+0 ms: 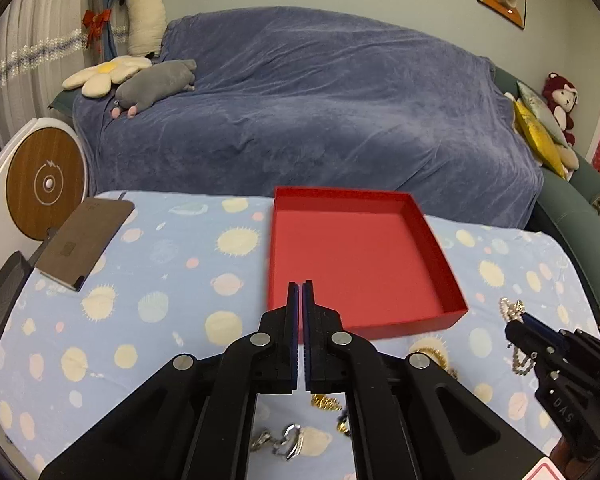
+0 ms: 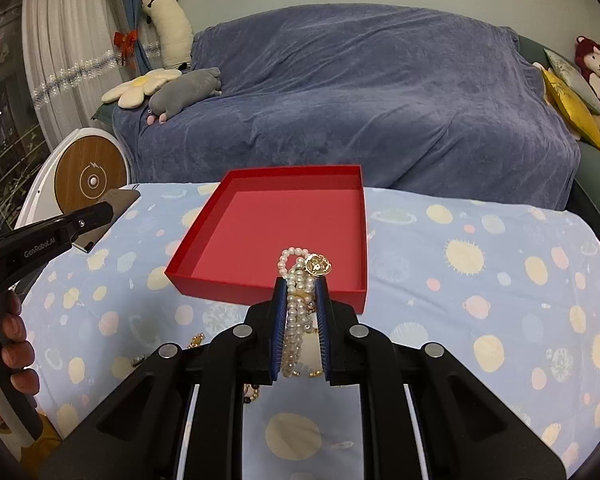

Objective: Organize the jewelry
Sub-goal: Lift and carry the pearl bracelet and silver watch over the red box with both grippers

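Pearl necklace (image 2: 298,312) clamped in my right tongs (image 2: 300,292), just short of red tray's (image 2: 268,290) near edge; left tongs (image 1: 301,292) clenched on nothing, tray floor ahead bare

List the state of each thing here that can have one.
Left gripper: shut, empty.
Right gripper: shut on pearl strand.
Pearl strand: clamped, lifted off the cloth.
Red box: open, empty.
Gold chain: loose on cloth.
Silver piece: loose on cloth.
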The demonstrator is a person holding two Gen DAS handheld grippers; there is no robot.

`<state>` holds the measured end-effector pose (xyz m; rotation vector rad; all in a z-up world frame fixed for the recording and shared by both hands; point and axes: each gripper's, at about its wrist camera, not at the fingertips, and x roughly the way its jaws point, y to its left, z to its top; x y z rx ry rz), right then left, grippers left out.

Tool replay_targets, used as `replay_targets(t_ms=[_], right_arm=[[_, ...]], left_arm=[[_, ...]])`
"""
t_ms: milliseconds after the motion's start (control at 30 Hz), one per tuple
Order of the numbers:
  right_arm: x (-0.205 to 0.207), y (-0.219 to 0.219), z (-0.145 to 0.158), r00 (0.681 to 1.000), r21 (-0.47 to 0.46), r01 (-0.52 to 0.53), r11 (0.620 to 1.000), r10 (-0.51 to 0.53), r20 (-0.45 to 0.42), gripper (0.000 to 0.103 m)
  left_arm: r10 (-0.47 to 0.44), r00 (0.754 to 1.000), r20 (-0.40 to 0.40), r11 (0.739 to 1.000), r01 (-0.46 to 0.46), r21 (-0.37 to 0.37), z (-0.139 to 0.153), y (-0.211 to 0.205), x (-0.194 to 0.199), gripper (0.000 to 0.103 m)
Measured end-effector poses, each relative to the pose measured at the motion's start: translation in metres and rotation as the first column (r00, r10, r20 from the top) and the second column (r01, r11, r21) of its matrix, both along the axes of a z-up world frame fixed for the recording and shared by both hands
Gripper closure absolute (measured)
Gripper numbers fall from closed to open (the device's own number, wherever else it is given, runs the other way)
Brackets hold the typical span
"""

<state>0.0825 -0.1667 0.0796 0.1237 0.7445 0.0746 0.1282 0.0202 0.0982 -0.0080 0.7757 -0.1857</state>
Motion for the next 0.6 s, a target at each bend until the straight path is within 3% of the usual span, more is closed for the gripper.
replay_targets(t_ms=[100, 133, 167, 233, 333, 467, 600], right_arm=[[-0.008, -0.005, -0.018, 0.999, 0.012, 0.005, 1.000, -0.005, -0.050, 0.089], [-0.011, -0.006, -0.022, 0.998, 0.010, 0.005, 1.000, -0.005, -0.062, 0.089], [-0.014, -0.006, -0.027, 0.997, 0.008, 0.008, 1.000, -0.008, -0.070, 0.089], [-0.020, -0.009, -0.035, 0.996, 0.013, 0.016, 1.000, -0.015, -0.086, 0.089], [-0.026, -0.009, -0.044, 0.995, 0.012, 0.017, 1.000, -0.016, -0.103, 0.089], [-0.029, -0.004, -0.051, 0.994, -0.014, 0.001, 1.000, -0.003, -0.111, 0.089], [-0.027, 0.000, -0.054, 0.993, -0.015, -0.008, 1.000, 0.007, -0.116, 0.089]], left_arm=[[0.004, 0.994, -0.111, 1.000, -0.002, 0.020, -0.041, 0.011, -0.014, 0.078], [0.008, 0.991, -0.132, 0.999, -0.002, 0.039, -0.055, 0.013, -0.020, 0.064], [0.021, 0.989, -0.147, 0.998, -0.011, 0.064, -0.068, 0.016, -0.026, 0.058], [0.040, 0.984, -0.174, 0.996, -0.025, 0.089, -0.090, 0.023, -0.035, 0.058], [0.044, 0.972, -0.232, 0.997, -0.029, 0.068, -0.114, 0.030, -0.044, 0.058], [0.048, 0.977, -0.209, 0.994, -0.028, 0.101, -0.126, 0.031, -0.051, 0.058], [0.049, 0.978, -0.205, 0.996, -0.032, 0.083, -0.132, 0.032, -0.048, 0.058]])
